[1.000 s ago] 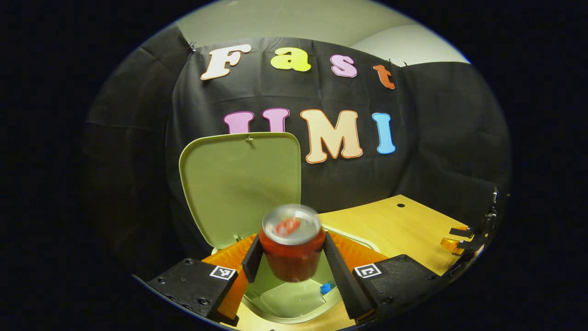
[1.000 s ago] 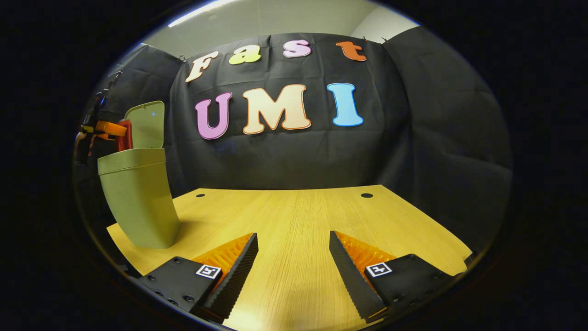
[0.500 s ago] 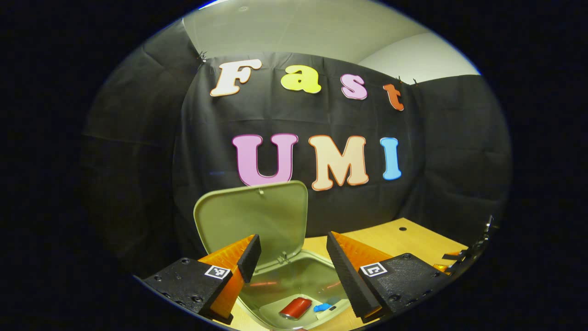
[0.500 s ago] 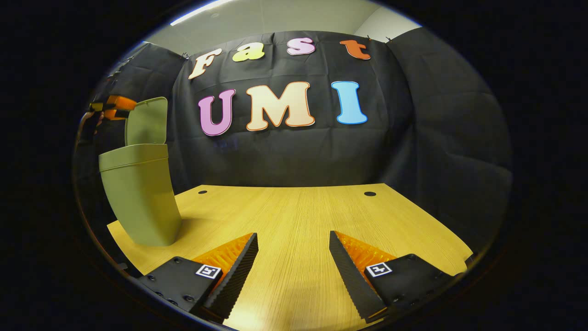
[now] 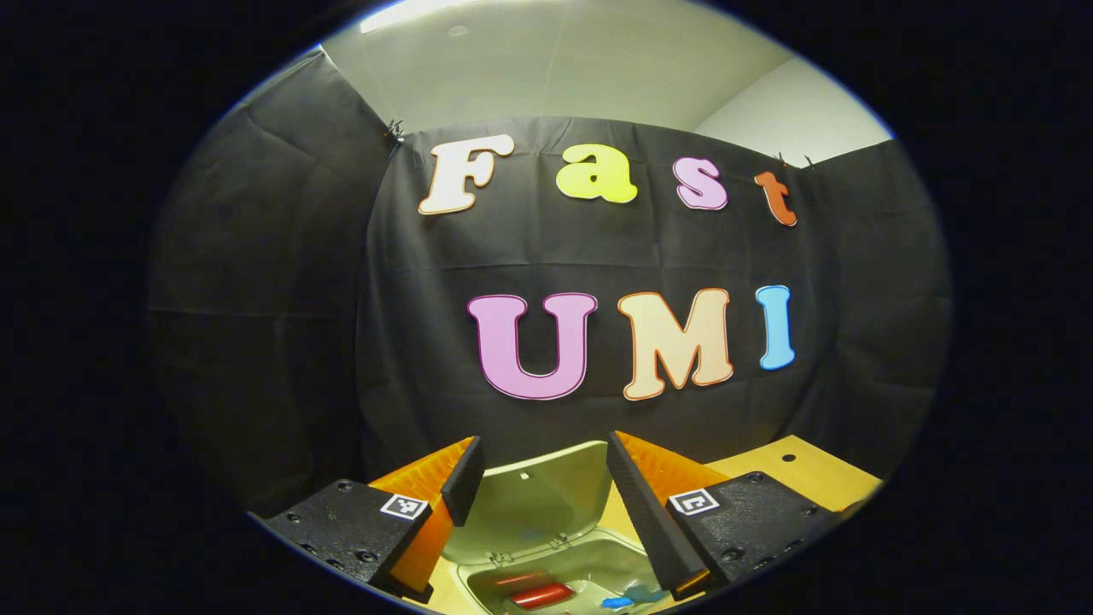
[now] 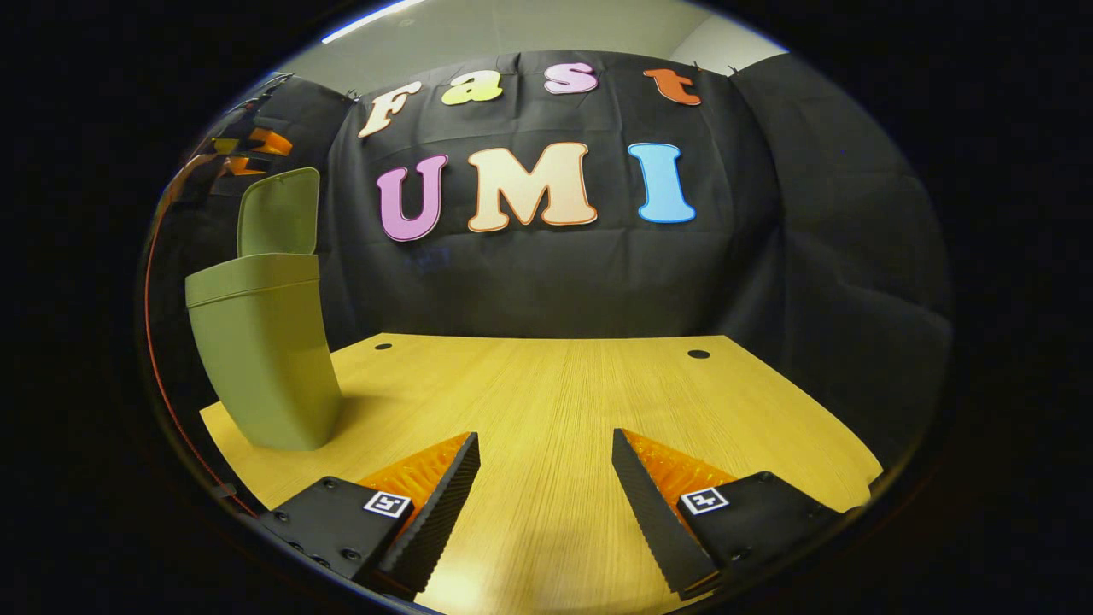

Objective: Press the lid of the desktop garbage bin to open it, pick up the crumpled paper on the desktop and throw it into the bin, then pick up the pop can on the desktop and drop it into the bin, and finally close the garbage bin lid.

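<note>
High above the olive-green bin (image 5: 589, 555), my left gripper (image 5: 542, 468) stands open with nothing between its fingers. The bin's lid (image 5: 534, 504) is raised. Inside the bin lies the red pop can (image 5: 540, 595) on its side, with a small blue scrap (image 5: 616, 602) beside it. In the right gripper view the same bin (image 6: 260, 359) stands at the desk's left end, its lid (image 6: 278, 212) up, and the left gripper (image 6: 248, 154) hovers above and behind it. My right gripper (image 6: 546, 465) is open low over the wooden desk (image 6: 546, 401). I cannot make out the crumpled paper.
The desk has two small round holes (image 6: 698, 354) near its back edge. The black cloth wall closes the booth behind and to both sides. The desk's right corner (image 5: 794, 470) appears in the left gripper view.
A second ago my left gripper held the pop can over the bin; it let go, the can fell inside, and the gripper has risen. The right gripper has barely moved.
</note>
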Action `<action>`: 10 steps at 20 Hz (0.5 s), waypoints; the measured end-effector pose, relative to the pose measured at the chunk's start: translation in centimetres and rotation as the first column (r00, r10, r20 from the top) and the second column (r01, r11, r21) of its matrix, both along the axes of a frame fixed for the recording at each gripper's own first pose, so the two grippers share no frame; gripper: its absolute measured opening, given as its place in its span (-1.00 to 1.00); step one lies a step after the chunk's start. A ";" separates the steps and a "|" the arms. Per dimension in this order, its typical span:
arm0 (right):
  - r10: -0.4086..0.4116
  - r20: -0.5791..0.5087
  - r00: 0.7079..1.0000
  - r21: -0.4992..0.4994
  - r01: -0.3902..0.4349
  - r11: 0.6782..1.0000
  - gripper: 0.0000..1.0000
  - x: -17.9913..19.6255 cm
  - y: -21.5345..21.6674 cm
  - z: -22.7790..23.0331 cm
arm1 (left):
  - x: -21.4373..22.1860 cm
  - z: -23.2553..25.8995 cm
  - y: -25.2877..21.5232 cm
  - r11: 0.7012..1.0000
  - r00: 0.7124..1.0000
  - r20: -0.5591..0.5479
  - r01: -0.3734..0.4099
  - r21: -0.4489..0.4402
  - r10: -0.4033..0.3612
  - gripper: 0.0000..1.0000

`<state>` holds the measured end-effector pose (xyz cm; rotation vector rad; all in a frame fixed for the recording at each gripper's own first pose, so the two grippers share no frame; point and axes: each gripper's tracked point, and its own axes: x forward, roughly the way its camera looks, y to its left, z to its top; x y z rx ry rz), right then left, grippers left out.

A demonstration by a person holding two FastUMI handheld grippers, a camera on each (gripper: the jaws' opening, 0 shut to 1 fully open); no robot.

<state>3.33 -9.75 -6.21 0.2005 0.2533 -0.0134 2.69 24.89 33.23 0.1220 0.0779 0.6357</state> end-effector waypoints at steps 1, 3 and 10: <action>0.001 -0.001 1.000 -0.001 -0.001 1.000 0.97 0.1 0.1 -0.1 | 0.4 -0.1 0.7 1.000 1.000 -0.007 -0.017 0.001 0.017 0.73; 0.004 -0.001 1.000 -0.001 -0.004 1.000 0.96 0.1 0.1 0.0 | 0.9 -0.2 1.8 0.999 0.999 -0.023 -0.046 0.001 0.046 0.76; 0.008 -0.013 1.000 0.001 -0.008 1.000 0.97 0.2 0.3 -0.5 | 1.5 -1.3 5.0 0.989 0.987 -0.076 -0.145 -0.007 0.144 0.73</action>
